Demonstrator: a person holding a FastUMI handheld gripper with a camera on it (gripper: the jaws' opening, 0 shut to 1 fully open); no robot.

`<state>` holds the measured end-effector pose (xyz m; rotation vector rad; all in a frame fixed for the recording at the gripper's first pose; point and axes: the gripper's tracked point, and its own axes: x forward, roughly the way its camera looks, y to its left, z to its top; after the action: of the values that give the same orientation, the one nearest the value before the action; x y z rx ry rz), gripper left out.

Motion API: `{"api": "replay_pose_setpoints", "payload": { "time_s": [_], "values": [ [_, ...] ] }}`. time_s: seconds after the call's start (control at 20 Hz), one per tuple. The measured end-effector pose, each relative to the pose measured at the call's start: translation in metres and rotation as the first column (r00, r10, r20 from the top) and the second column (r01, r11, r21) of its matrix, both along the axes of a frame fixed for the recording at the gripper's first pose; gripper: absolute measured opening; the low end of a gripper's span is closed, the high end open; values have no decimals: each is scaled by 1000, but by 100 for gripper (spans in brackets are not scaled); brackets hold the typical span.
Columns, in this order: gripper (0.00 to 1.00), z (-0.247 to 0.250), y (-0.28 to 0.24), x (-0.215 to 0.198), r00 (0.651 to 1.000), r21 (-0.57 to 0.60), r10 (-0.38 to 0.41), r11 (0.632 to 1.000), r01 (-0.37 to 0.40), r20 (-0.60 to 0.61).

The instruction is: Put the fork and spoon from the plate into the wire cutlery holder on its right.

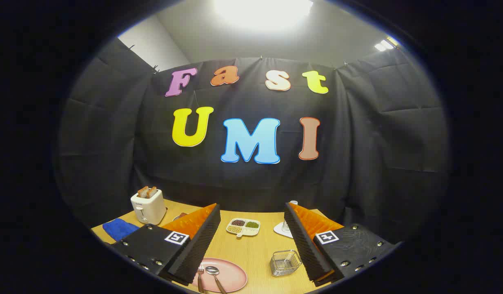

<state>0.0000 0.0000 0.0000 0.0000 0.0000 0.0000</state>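
Fork [201, 277], spoon [215, 277]: side by side on pink plate [233, 275], near edge of wooden table [251, 249], heads toward far side. Wire cutlery holder [285, 262]: right of plate, apart from it, holding no cutlery. Gripper [251, 241]: fingers spread wide, holding nothing, raised above table. Far side: divided dish [243, 227] of beans; toaster [148, 206], blue cloth [120, 228] at left. Step: approach, neither utensil lifted yet. Next move likely calls for lowering toward plate, jaws straddling one handle.
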Motion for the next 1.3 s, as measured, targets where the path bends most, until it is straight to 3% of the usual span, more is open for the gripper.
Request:
{"api": "replay_pose_setpoints", "payload": {
  "time_s": [0.65,0.85,0.9,1.05,1.3],
  "values": [
    [96,-29,11,14,995,10,64,998,-64,-74],
    [96,-64,20,17,983,-1,92,996,-93,-159],
    [92,-73,22,17,979,0,103,995,-104,-179],
    [86,-119,36,13,952,-12,138,989,-147,-275],
    [84,-203,61,-5,861,-31,200,970,-242,-467]
  ]
}}
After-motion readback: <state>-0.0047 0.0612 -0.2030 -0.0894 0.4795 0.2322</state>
